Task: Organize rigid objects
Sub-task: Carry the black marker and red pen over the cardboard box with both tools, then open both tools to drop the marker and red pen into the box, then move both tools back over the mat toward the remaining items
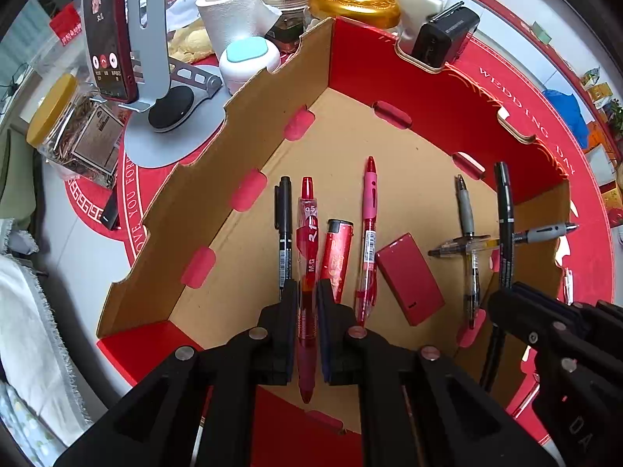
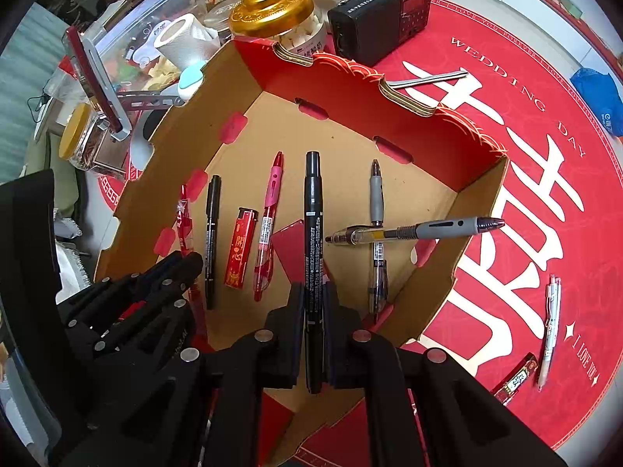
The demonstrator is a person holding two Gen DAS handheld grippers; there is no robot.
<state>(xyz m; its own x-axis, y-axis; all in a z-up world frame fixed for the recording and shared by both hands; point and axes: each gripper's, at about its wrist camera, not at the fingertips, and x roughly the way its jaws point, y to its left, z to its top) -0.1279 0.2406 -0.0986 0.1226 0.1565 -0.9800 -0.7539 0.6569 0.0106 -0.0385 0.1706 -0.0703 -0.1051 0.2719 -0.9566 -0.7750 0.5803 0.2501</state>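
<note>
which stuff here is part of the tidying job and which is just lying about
Part of the job:
- cardboard tray
- red pen in left gripper
- black marker in right gripper
- pink pen, red lighter, two grey-grip pens, crossed

Lying about:
- black radio
- gold lid
- paper roll
- phone on stand

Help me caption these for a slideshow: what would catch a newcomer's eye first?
Two black grippers hang over an open cardboard box, each clamped on a pen: the left gripper on a red pen, the right gripper on a black marker. More pens and a red lighter lie in the box, and a gold lid shines behind it.
</note>
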